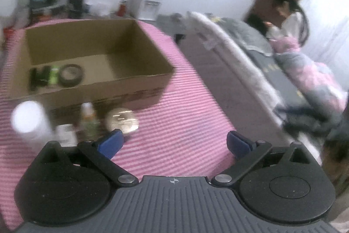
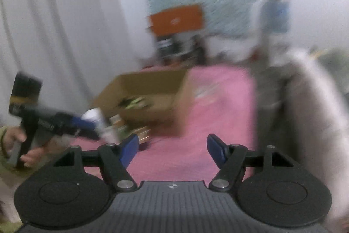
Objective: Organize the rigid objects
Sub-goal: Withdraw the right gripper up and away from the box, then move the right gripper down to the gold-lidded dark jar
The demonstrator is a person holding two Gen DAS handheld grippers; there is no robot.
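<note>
Open brown cardboard box (image 1: 98, 54) ahead-left of the claw, black tape roll (image 1: 71, 75) inside, white-capped bottle (image 1: 29, 121), green bottle (image 1: 88, 121), round shiny tin (image 1: 122, 121) before it.

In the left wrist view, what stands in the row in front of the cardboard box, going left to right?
White cylindrical container → small white-labelled box → green bottle with a white cap → shiny round lidded tin.

Ahead-left of the left gripper (image 1: 173, 143) stands a box (image 1: 150, 82) on the table (image 1: 185, 123). A tape roll (image 1: 71, 75) lies inside. Bottles (image 1: 88, 121) stand before it.
</note>
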